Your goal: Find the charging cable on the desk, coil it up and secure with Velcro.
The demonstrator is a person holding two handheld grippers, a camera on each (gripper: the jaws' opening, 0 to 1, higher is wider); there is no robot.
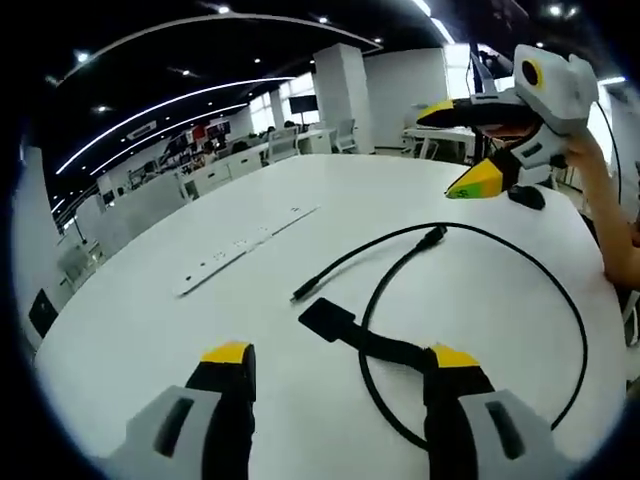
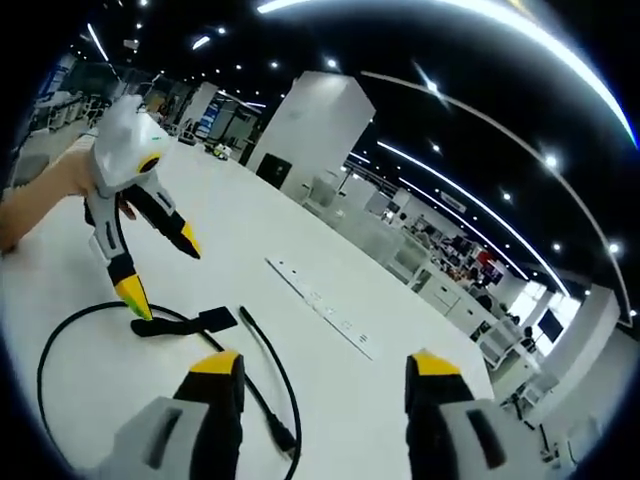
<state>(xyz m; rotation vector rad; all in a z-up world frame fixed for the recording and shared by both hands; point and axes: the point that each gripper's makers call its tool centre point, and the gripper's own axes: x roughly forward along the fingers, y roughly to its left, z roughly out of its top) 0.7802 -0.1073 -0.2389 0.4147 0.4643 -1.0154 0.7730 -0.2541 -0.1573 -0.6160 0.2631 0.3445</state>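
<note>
Black cable (image 1: 480, 300) looped on glossy white tabletop (image 1: 200, 330), flat Velcro tab (image 1: 345, 330) attached; left claw (image 1: 340, 360) and right claw (image 2: 315, 370) wide open, empty.

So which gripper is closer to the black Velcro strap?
Left. The left gripper has a fingertip right at the Velcro strap; the right gripper is raised, further off.
</note>
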